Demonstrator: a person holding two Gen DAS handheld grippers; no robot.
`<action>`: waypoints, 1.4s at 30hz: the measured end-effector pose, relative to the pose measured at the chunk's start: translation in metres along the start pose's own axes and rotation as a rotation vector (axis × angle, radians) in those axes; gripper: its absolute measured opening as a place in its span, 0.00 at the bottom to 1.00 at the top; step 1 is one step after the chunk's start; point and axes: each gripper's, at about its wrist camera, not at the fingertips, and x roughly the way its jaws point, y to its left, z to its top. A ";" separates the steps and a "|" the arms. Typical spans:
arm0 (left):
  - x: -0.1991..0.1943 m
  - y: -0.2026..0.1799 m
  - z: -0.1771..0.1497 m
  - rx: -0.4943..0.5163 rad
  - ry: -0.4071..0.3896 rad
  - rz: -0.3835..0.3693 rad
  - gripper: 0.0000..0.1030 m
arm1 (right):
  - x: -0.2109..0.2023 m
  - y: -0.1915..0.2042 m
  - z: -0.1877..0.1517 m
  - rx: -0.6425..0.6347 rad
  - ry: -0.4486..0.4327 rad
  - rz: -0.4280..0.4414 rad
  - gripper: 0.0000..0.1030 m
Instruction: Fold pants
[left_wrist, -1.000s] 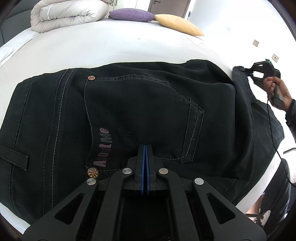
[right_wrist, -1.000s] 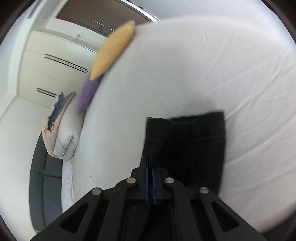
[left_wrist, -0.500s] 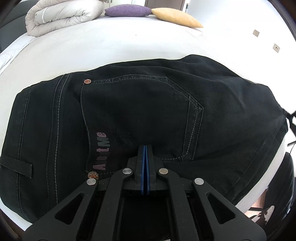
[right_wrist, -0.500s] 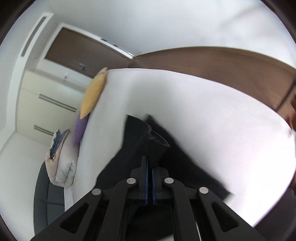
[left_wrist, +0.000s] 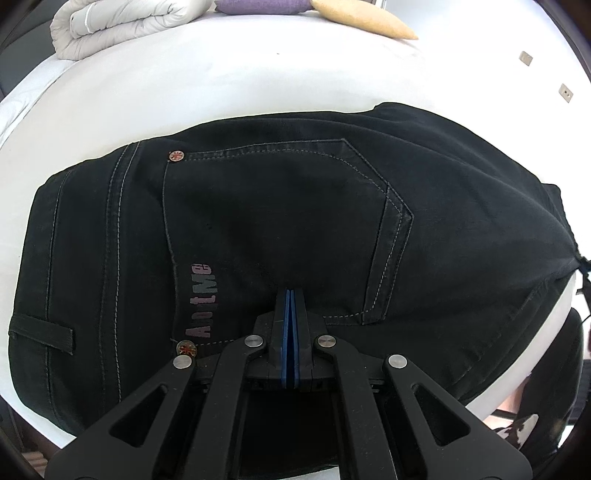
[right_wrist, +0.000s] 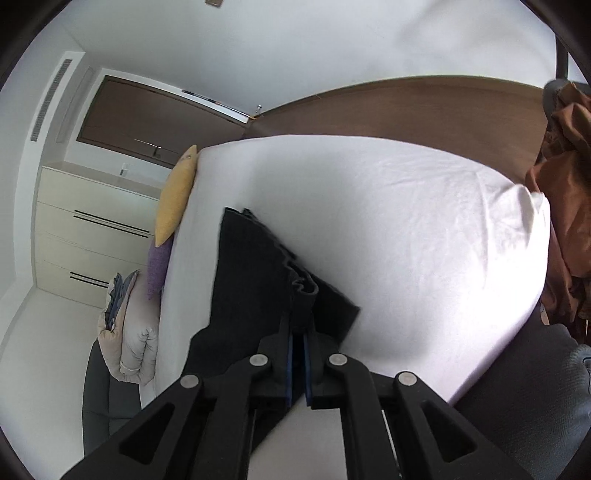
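Leg end now swinging back over pants, carried by right tool, pads clamped on bunched hem to hold fold. Left tool, pads together, pinning pocket area so pants are staying put on bed.

Your left gripper hides the pants beneath it. The frame cuts their right end. The pocket lettering stays illegible.

Black linkage gripper, silver rivets, blue-padded fingers
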 end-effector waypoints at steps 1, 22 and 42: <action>0.002 -0.002 0.001 0.004 0.006 0.000 0.00 | 0.004 -0.006 0.000 0.009 0.006 0.014 0.03; 0.005 -0.002 0.001 -0.008 0.011 0.006 0.00 | 0.077 0.127 0.096 -0.652 0.144 -0.120 0.64; -0.006 0.008 -0.007 -0.041 -0.024 0.003 0.00 | 0.094 0.091 0.135 -0.615 0.006 -0.303 0.04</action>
